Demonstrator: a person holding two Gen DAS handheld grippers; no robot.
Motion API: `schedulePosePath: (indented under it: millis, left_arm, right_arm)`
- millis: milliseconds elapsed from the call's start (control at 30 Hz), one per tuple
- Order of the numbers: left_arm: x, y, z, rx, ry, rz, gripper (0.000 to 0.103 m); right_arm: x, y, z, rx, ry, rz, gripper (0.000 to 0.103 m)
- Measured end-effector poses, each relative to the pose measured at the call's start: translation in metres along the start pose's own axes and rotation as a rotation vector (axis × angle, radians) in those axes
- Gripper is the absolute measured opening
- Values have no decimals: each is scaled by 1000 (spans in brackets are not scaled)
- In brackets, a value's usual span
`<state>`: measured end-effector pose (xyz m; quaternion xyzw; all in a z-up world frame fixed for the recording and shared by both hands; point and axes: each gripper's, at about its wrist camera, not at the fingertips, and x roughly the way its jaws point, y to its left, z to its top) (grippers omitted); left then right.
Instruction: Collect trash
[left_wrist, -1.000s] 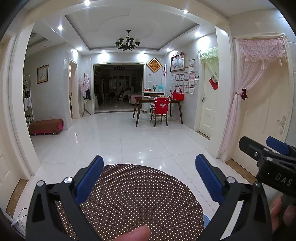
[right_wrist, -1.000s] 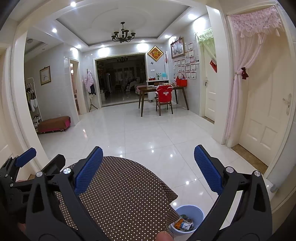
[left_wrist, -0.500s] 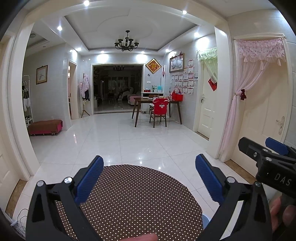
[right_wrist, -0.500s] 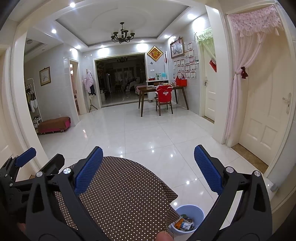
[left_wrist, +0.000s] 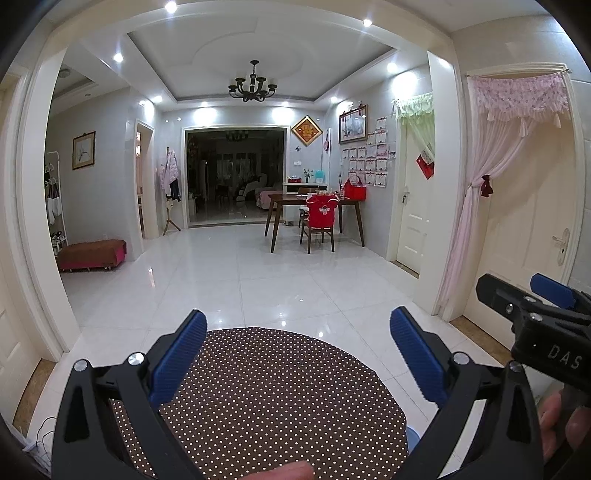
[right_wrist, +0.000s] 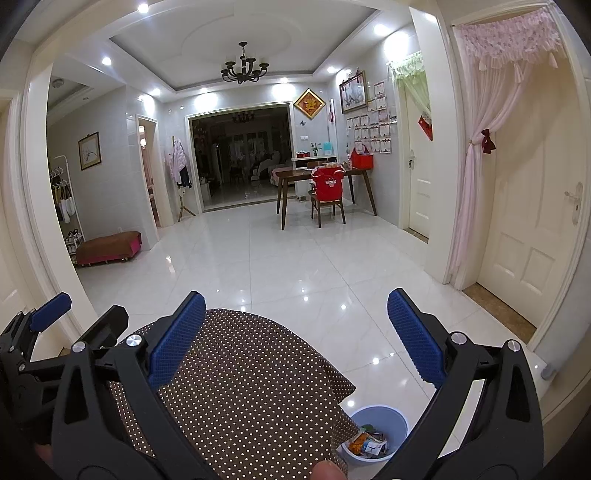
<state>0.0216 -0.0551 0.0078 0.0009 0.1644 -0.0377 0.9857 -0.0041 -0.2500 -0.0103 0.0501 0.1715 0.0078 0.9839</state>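
Note:
Both grippers hover above a round table under a brown polka-dot cloth. My left gripper is open, nothing between its blue pads. My right gripper is open too and holds nothing; in the left wrist view it shows at the right edge. The cloth carries no loose trash that I can see. A blue bin stands on the floor right of the table, with wrappers and paper scraps inside. Only a sliver of the bin shows in the left wrist view.
White glossy floor tiles stretch ahead to a wooden table with a red-covered chair. A low red bench sits at the left wall. A cream door with a pink curtain is at the right. A fingertip shows at the bottom edge.
Both views have barely shifted; the left wrist camera drifted slightly, and the fingertip at its bottom edge sits lower. Both grippers stay open.

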Motion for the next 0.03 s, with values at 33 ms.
schedulePosePath:
  millis: [33]
  left_arm:
    - [0,1,0,-1,1,-1,98]
  right_arm:
    - [0,-1,0,-1,0,1,97]
